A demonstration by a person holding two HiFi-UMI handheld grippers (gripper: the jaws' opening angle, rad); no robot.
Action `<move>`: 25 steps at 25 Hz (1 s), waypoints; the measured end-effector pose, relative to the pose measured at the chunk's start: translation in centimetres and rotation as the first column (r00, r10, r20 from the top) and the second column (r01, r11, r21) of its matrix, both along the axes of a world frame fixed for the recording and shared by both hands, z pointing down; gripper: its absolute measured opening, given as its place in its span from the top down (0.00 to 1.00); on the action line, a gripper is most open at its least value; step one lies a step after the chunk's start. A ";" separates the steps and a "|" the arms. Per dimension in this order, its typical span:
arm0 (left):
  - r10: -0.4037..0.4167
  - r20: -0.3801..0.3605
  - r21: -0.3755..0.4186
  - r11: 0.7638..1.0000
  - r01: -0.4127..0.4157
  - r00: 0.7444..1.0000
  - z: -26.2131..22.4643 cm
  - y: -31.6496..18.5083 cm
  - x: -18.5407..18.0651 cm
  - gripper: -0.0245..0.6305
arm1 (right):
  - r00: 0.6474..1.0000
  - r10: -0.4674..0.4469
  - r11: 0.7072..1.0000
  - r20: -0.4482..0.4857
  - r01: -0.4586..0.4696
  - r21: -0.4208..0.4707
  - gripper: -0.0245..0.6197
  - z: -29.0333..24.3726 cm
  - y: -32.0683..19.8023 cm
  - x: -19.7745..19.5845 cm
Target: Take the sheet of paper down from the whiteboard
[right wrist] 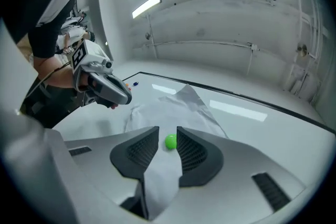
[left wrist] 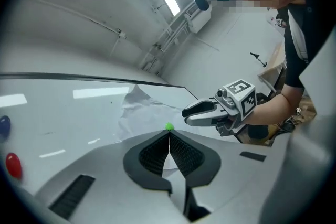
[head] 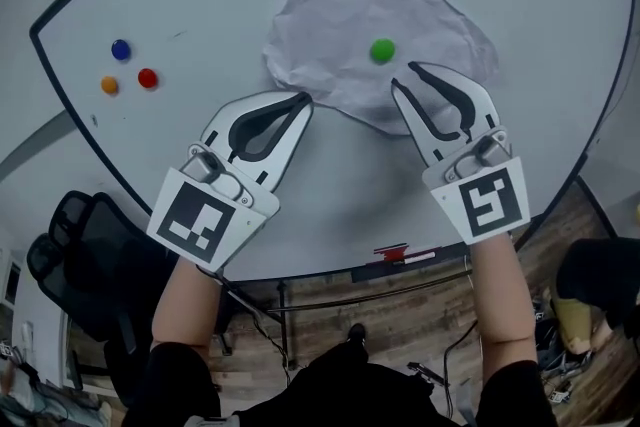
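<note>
A crumpled white sheet of paper (head: pixel 350 25) hangs on the whiteboard (head: pixel 200 15), pinned by a green magnet (head: pixel 382 50). My left gripper (head: pixel 305 100) is shut, its tip at the sheet's lower left edge with nothing visibly clamped. In the left gripper view the jaws (left wrist: pixel 169 134) meet just under the magnet (left wrist: pixel 169 126). My right gripper (head: pixel 407 77) is open over the sheet's lower right part, just below the magnet. In the right gripper view the paper (right wrist: pixel 173 107) and the magnet (right wrist: pixel 171 141) show in the gap between its pads (right wrist: pixel 195 150).
Blue (head: pixel 121 49), orange (head: pixel 109 85) and red (head: pixel 148 78) magnets sit at the board's left. A red-and-white object (head: pixel 405 254) lies on the board's bottom ledge. A black chair (head: pixel 80 255) stands below left, on the wooden floor (head: pixel 400 315).
</note>
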State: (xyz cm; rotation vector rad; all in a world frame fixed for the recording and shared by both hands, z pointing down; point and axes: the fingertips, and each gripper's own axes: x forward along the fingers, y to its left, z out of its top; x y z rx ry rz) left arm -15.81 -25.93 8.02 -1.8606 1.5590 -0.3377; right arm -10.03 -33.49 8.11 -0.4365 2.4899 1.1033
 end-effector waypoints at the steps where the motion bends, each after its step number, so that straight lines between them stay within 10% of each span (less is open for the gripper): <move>1: -0.015 0.006 0.009 1.000 0.015 1.000 -0.5 0.0 -0.2 0.94 | 1.000 0.024 0.999 -0.019 -0.023 0.022 0.79 -0.2 -0.4 -0.5; 25: -0.177 -0.006 0.041 0.983 0.177 0.984 -2.3 0.0 -4.8 0.73 | 0.943 0.281 0.958 -0.176 -0.264 0.115 0.75 -1.0 -3.1 -4.9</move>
